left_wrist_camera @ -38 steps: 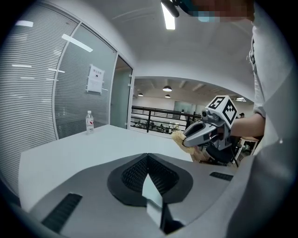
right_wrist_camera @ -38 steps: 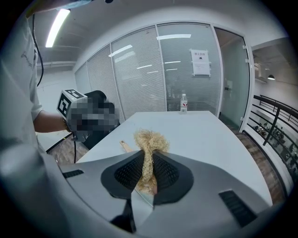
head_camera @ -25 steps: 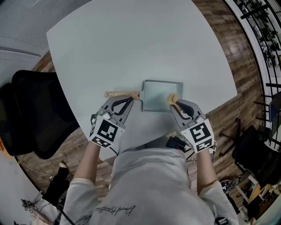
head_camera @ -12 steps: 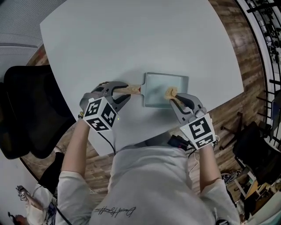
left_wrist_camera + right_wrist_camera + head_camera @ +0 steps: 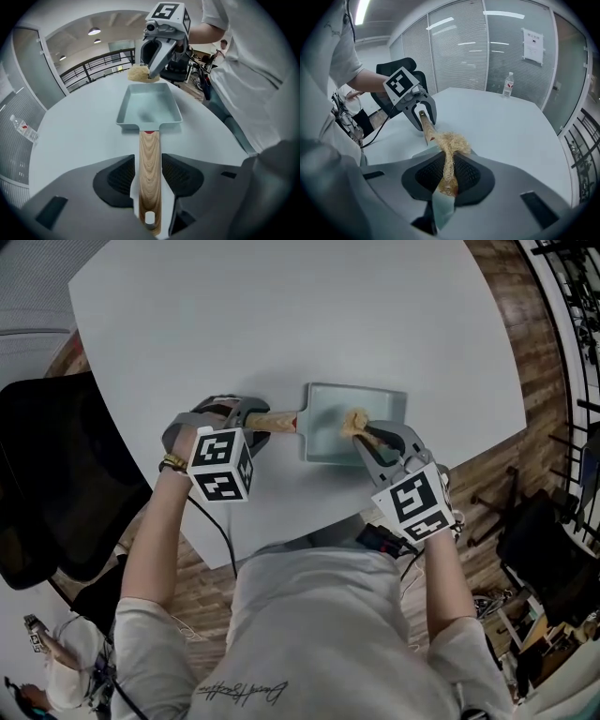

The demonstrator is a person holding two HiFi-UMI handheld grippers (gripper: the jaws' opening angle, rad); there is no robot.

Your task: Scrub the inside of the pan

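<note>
A pale blue-green rectangular pan (image 5: 330,427) (image 5: 149,108) lies on the white table, its wooden handle (image 5: 274,421) (image 5: 150,178) pointing left. My left gripper (image 5: 251,422) (image 5: 149,164) points down over the handle. Its jaws have just been opening and stand open on either side of the handle, with a gap at each pad. My right gripper (image 5: 367,434) (image 5: 449,164) is shut on a tan fibrous scrubber (image 5: 353,422) (image 5: 451,140). The scrubber hangs over the pan's right part; whether it touches the pan I cannot tell.
The round white table (image 5: 281,315) ends just below the pan, close to the person's body. A black chair (image 5: 47,484) stands at the left over the wooden floor. A water bottle (image 5: 508,85) stands far across the table.
My left gripper swung left from below the handle, rolled, came down over it and opened around it. My right gripper carried the scrubber from the pan's right rim further inside.
</note>
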